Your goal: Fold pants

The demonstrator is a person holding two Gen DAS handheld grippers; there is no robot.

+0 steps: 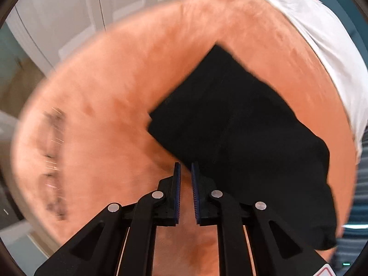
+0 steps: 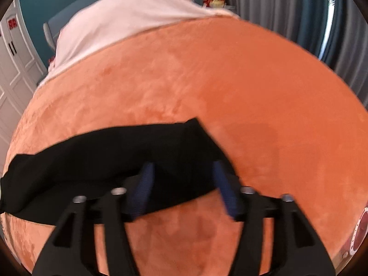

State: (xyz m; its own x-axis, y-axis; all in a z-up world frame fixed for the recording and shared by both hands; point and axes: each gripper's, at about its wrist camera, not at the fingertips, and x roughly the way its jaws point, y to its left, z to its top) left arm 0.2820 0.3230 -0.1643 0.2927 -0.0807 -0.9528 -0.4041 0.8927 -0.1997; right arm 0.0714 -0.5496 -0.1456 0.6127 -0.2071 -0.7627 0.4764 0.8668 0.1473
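Note:
The black pants point(image 1: 241, 126) lie folded into a compact, roughly rectangular stack on an orange plush blanket point(image 1: 115, 92). My left gripper point(image 1: 185, 164) hovers at the stack's near-left edge. Its jaws stand a narrow gap apart, and only orange blanket shows between them. In the right wrist view the pants point(image 2: 103, 151) stretch from the left edge to the centre. My right gripper point(image 2: 182, 164) is wide open over their right end, with black cloth lying below and between the blue pads point(image 2: 142, 184), which do not press on it.
The orange blanket point(image 2: 230, 80) covers a bed, and a white sheet point(image 2: 119, 16) lies at its far end. White closet doors point(image 1: 69, 11) stand beyond the bed on one side. Grey curtains point(image 2: 287, 7) hang on the other. Both views are motion-blurred.

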